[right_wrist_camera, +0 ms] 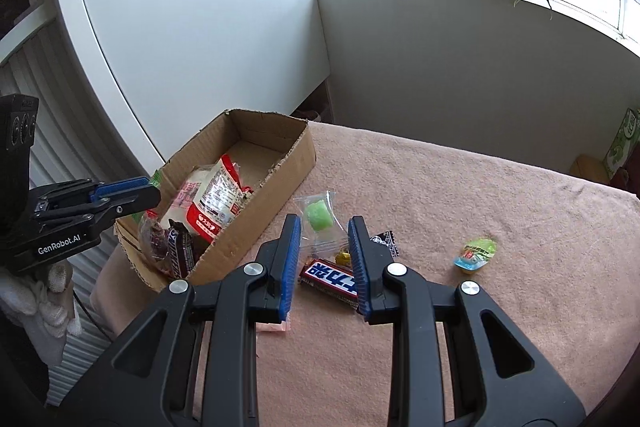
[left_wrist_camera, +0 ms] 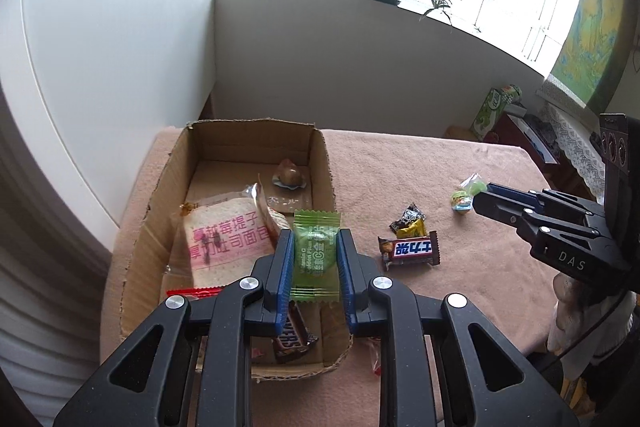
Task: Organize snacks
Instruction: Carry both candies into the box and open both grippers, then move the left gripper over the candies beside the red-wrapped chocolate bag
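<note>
Green candy packet point(left_wrist_camera: 315, 251) clamped in left claw point(left_wrist_camera: 314, 259), mid-frame, above cardboard box's point(left_wrist_camera: 326, 179) right wall. Bread pack point(left_wrist_camera: 228, 243) fills box's lower left; far end bare. Right claw point(right_wrist_camera: 325, 259) wide, nothing gripped, over Snickers bar point(right_wrist_camera: 329, 277) on desk point(right_wrist_camera: 500, 187); jelly cup point(right_wrist_camera: 474, 254) apart, right.

The left gripper point(left_wrist_camera: 316, 259) clamps a green candy packet point(left_wrist_camera: 316, 255) between its blue jaws, above the right wall of the cardboard box point(left_wrist_camera: 324, 163). Inside the box lie a bread pack point(left_wrist_camera: 228, 243) and a Snickers bar point(left_wrist_camera: 292, 341). On the pink tabletop point(left_wrist_camera: 400, 163), a second Snickers bar point(left_wrist_camera: 410, 250) rests just beside a black-and-yellow candy point(left_wrist_camera: 408, 221). The right gripper point(left_wrist_camera: 486, 197) reaches in, near a small jelly cup point(left_wrist_camera: 462, 201).
</note>
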Demonstrator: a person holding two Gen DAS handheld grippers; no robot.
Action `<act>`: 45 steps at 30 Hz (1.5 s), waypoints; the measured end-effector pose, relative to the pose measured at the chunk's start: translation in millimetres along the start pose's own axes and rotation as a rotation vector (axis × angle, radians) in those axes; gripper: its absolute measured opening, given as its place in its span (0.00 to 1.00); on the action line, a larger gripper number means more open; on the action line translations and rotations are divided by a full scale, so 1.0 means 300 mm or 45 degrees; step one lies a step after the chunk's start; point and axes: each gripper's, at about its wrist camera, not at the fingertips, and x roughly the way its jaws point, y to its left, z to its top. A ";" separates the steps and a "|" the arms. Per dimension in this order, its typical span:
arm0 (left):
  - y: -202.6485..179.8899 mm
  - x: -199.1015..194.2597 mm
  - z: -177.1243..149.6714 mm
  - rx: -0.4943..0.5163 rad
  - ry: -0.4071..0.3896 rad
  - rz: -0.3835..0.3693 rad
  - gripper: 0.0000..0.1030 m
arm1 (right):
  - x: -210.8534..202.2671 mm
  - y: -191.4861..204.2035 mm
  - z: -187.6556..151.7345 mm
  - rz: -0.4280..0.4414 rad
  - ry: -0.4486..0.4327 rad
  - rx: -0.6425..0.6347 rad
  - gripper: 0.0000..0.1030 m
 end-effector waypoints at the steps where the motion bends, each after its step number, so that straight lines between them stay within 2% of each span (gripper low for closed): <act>1: 0.014 -0.001 0.001 -0.006 -0.005 0.024 0.19 | 0.011 0.014 0.014 0.011 0.003 -0.006 0.25; 5: 0.072 -0.001 -0.003 -0.008 -0.011 0.124 0.19 | 0.072 0.078 0.064 0.073 0.031 -0.029 0.25; 9: 0.124 0.011 -0.008 -0.003 0.000 0.185 0.19 | 0.135 0.145 0.100 0.105 0.056 -0.051 0.25; 16: 0.187 0.025 -0.010 -0.041 0.017 0.207 0.21 | 0.230 0.233 0.140 0.147 0.097 -0.073 0.27; 18: 0.194 0.026 -0.011 -0.044 0.021 0.214 0.24 | 0.245 0.238 0.146 0.150 0.106 -0.067 0.37; 20: 0.198 0.023 -0.008 -0.052 0.012 0.223 0.37 | 0.246 0.238 0.149 0.150 0.093 -0.057 0.61; 21: 0.202 0.019 -0.009 -0.057 0.005 0.222 0.50 | 0.240 0.235 0.148 0.148 0.082 -0.053 0.65; 22: 0.204 0.014 -0.010 -0.061 -0.004 0.224 0.56 | 0.236 0.233 0.148 0.145 0.074 -0.050 0.67; 24: 0.203 0.005 -0.011 -0.059 -0.014 0.236 0.56 | 0.230 0.227 0.147 0.138 0.074 -0.043 0.67; 27: 0.192 -0.008 -0.014 -0.044 -0.026 0.246 0.56 | 0.212 0.211 0.143 0.122 0.062 -0.035 0.79; 38: 0.101 -0.060 -0.032 -0.002 -0.054 0.219 0.58 | 0.082 0.108 0.107 0.080 0.033 -0.026 0.80; 39: 0.092 -0.065 -0.034 -0.002 -0.055 0.206 0.61 | 0.066 0.090 0.099 0.070 0.029 -0.026 0.80; 45: 0.017 -0.092 -0.080 0.002 -0.063 0.129 0.61 | -0.034 -0.087 0.038 0.008 0.032 0.027 0.80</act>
